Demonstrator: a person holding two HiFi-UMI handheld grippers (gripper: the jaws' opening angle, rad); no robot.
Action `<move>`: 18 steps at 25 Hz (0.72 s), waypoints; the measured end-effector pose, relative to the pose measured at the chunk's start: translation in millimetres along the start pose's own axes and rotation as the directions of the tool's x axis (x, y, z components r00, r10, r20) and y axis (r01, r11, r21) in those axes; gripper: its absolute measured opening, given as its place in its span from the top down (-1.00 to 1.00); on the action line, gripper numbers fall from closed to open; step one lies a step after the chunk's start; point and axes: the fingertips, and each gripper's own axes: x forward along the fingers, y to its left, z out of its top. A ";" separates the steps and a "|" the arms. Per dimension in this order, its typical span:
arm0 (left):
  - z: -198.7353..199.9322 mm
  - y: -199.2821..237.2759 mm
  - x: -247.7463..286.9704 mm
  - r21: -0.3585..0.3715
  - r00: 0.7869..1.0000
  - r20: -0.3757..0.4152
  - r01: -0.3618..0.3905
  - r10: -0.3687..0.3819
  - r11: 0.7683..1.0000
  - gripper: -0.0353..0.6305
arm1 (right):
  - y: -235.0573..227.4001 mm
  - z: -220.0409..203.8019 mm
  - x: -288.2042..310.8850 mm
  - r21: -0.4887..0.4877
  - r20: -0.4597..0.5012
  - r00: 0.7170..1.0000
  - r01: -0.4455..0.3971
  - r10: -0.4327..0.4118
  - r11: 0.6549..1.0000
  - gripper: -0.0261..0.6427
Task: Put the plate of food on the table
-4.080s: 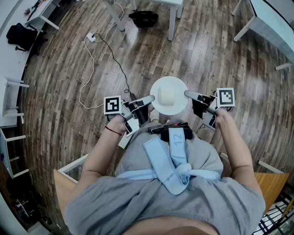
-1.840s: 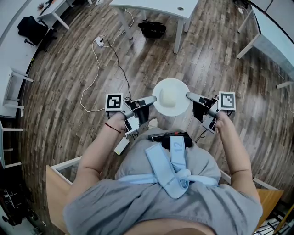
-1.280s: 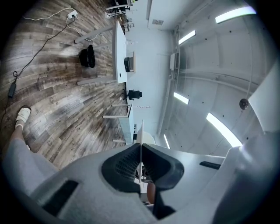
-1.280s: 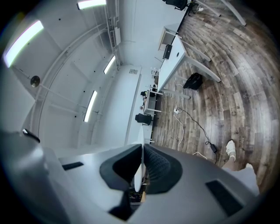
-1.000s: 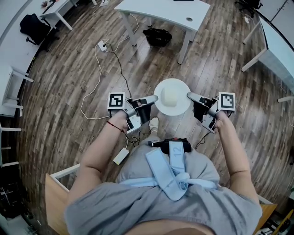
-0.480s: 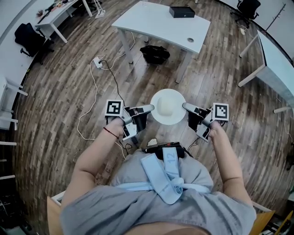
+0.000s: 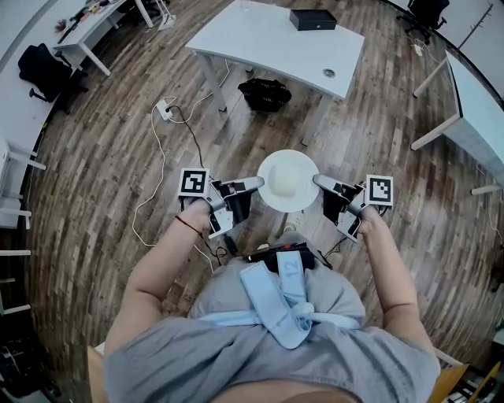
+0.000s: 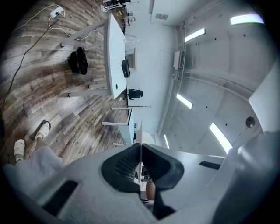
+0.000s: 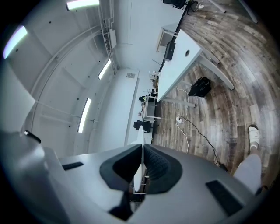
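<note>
**Plate pinched in both tools, worktop dead ahead at 12 o'clock**

Carrying the white plate [image 7: 276, 161] in mid-air above the wooden floor [image 7: 102, 157], just in front of the waist, with a pale lump of food [image 7: 287, 179] at its middle. Gripping it from opposite sides: left tool [image 7: 256, 186] closed on the rim at 9 o'clock, right tool [image 7: 320, 183] closed on the rim at 3 o'clock. Confirmed in each gripper view: dark pads shut down onto nothing but the thin white rim, seen edge-on. Apparently level in the head view, though tilt hard to judge from straight above.

Facing the white worktop [image 7: 260, 43], at 12 o'clock from the plate and well apart, with open floor and a black bag [image 7: 264, 94] under the near edge in between. Long side laid roughly from 10 to 4 o'clock across the view, so near edge almost broadside to the approach. Bearing a black box [image 7: 312, 19] toward the far side, at about 1 o'clock from the plate.

Probably mid-carry, set-down not yet begun. Calls for straight travel toward 12 o'clock, both tools advancing together, with neither nearer the worktop than the other. No long axis to mind on a round plate; only the 9-to-3 line between the two pinches, best kept parallel to the near edge. Lag on either side likely to twist the rim out of a pinch or tip the food
</note>
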 end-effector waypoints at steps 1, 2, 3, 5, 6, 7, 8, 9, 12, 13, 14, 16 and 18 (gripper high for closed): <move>0.1 0.9 -0.5 0.006 1.000 0.001 0.003 -0.003 1.000 0.81 | -0.5 -0.4 0.6 -0.006 -0.001 1.000 -0.001 0.001 1.000 0.81; -0.7 1.9 -1.4 0.010 1.000 0.002 0.007 -0.007 1.000 0.81 | -1.0 -1.7 1.0 -0.013 -0.002 1.000 -0.002 0.002 1.000 0.81; -1.9 2.7 -2.2 0.012 1.000 0.003 0.010 -0.010 1.000 0.81 | -1.2 -3.0 1.0 -0.018 -0.003 1.000 -0.001 0.001 1.000 0.81; 2.0 2.3 1.5 0.011 1.000 0.002 0.012 -0.012 1.000 0.81 | -1.2 2.8 1.3 -0.015 -0.004 1.000 0.002 -0.002 1.000 0.81; 11.3 1.1 8.7 0.010 1.000 0.000 0.010 -0.010 1.000 0.81 | -1.8 14.6 2.6 -0.009 -0.005 1.000 0.003 -0.003 1.000 0.81; 26.3 -0.3 20.1 0.008 1.000 -0.002 0.006 -0.006 1.000 0.81 | -3.5 33.2 4.9 -0.002 -0.007 1.000 0.002 -0.002 1.000 0.81; 44.7 -1.7 34.2 0.005 1.000 -0.002 0.001 -0.001 1.000 0.81 | -6.3 56.0 7.5 0.006 -0.011 1.000 0.000 0.000 1.000 0.81; 63.1 -2.7 48.7 0.000 1.000 0.000 -0.005 0.005 1.000 0.81 | -9.6 79.1 9.8 0.013 -0.013 1.000 0.001 -0.001 1.000 0.81; 97.4 -3.9 79.6 -0.012 1.000 0.005 -0.015 0.015 1.000 0.81 | -16.3 127.8 11.1 0.006 -0.011 1.000 0.001 -0.001 1.000 0.81; 102.8 -4.5 86.1 -0.012 1.000 0.004 -0.014 0.014 1.000 0.81 | -16.6 136.8 10.8 0.002 -0.010 1.000 -0.002 0.002 1.000 0.81; 107.4 -5.3 91.6 -0.010 1.000 0.004 -0.012 0.012 1.000 0.81 | -16.7 143.9 10.5 0.000 -0.010 1.000 -0.004 0.004 1.000 0.81; 116.9 -7.1 101.5 -0.005 1.000 0.003 -0.008 0.008 1.000 0.81 | -17.2 156.2 10.0 0.001 -0.012 1.000 -0.008 0.008 1.000 0.81; 126.4 -8.7 113.4 -0.006 1.000 0.002 -0.007 0.007 1.000 0.81 | -19.1 170.2 7.9 0.000 -0.014 1.000 -0.010 0.010 1.000 0.81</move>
